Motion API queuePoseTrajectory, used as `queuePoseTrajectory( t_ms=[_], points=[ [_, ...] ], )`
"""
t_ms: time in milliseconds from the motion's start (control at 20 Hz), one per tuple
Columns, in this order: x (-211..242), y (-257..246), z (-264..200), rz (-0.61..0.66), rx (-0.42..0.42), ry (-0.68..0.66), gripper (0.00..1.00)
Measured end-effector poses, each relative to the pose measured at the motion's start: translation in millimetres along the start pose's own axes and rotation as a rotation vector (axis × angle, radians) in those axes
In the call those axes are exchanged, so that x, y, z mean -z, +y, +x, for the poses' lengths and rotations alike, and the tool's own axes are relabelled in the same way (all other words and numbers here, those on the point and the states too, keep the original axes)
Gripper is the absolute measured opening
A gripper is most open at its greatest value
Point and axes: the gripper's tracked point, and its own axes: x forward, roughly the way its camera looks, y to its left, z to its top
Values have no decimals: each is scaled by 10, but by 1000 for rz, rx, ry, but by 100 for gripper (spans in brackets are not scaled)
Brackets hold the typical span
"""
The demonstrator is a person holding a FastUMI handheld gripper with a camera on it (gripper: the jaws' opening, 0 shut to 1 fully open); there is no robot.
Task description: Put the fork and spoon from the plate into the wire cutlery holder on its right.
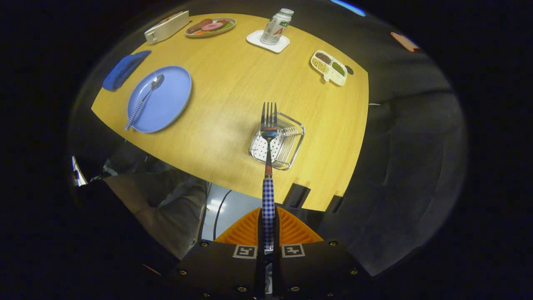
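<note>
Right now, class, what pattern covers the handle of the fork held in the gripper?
A blue-and-white check, clearest in the gripper view, on the fork clamped by the gripper.

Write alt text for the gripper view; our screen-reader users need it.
The gripper is shut on a fork, tines over the wire cutlery holder on a wooden table. The spoon lies on a blue plate.

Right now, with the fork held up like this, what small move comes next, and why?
Probably lower the fork toward the wire cutlery holder. The tool is shut on its checked handle, tines lined up over the holder, while the spoon waits on the blue plate.
</note>
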Motion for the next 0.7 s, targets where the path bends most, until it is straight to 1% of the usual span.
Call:
queuePoseTrajectory(
  t_ms=[350,600,700],
  points=[
    [54,-346,158,-142,61,167,7],
    [-83,-457,323,-273,110,271,7],
    [-188,-449,360,-311,117,288,7]
  ],
)
